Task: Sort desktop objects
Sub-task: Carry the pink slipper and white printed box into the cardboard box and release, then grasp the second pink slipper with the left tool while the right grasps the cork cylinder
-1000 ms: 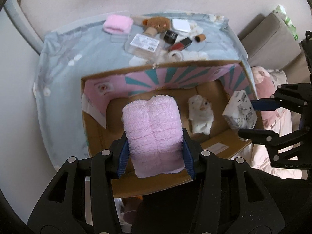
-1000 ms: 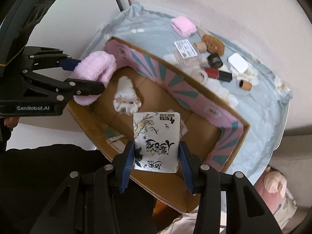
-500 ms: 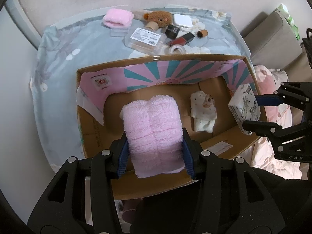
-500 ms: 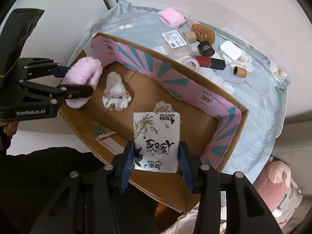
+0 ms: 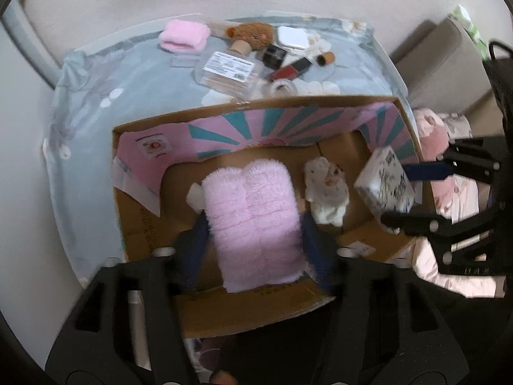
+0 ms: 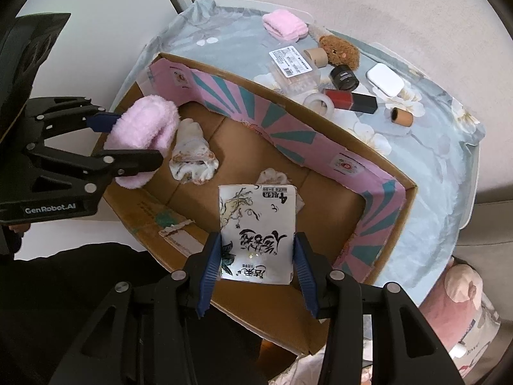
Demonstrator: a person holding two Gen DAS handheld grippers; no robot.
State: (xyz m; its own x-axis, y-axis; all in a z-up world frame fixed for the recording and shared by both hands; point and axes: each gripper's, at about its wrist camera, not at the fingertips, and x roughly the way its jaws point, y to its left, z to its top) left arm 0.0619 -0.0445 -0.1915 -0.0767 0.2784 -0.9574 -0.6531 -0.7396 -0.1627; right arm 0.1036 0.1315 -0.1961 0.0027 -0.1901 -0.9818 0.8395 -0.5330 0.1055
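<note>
An open cardboard box [image 5: 256, 104] with pink and teal inner flaps stands on the blue-clothed table. Over its left half hangs a fluffy pink towel [image 5: 253, 221] between the fingers of my left gripper [image 5: 255, 234]. Those jaws are opening, blurred, and the pads have drawn off the towel's sides. In the right wrist view the towel [image 6: 144, 128] is still level with the left gripper [image 6: 138, 141]. My right gripper [image 6: 256, 253] is shut on a white tissue pack [image 6: 256, 231] with black print, held above the box's near right part.
A crumpled white patterned cloth [image 6: 192, 157] lies on the box floor, another bit beyond the pack. Behind the box lie a second pink towel [image 6: 285, 25], a brown bear [image 6: 340, 51], a clear swab box [image 6: 293, 70], a black jar, a red lipstick [image 6: 349, 101], a white case and tape.
The left jaws have spread apart from the pink towel, which they gripped half a second ago. Both views shifted slightly over the box. The right gripper still holds the tissue pack.
</note>
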